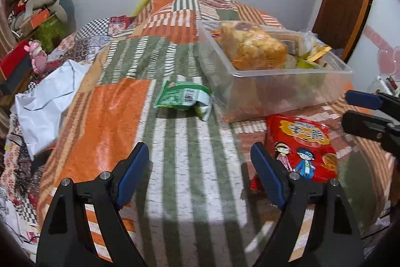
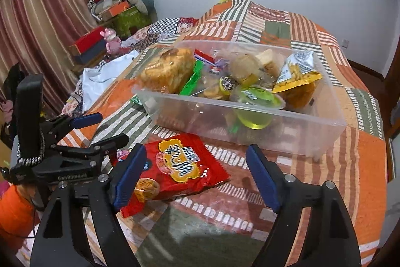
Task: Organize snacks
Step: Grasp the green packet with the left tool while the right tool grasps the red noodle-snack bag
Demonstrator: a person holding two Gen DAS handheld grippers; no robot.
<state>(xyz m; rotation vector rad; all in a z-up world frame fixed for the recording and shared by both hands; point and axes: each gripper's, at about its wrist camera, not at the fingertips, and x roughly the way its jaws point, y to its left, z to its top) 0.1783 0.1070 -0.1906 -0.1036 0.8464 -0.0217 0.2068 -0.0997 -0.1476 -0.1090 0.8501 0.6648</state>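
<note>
Left gripper (image 1: 198,154) fingers spread, empty, green foil snack packet (image 1: 183,98) ahead between them, right gripper (image 2: 197,157) fingers spread, empty, flat red snack bag (image 2: 175,169) against its left finger, clear plastic bin (image 2: 250,121) beyond

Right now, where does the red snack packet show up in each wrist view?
Left wrist view: the red snack packet lies lower right on the quilt, just past the left gripper, in front of the clear bin.
Right wrist view: the packet lies lower centre-left, near the right gripper.
Shared landmark: the clear bin of snacks, directly behind the packet.
</note>
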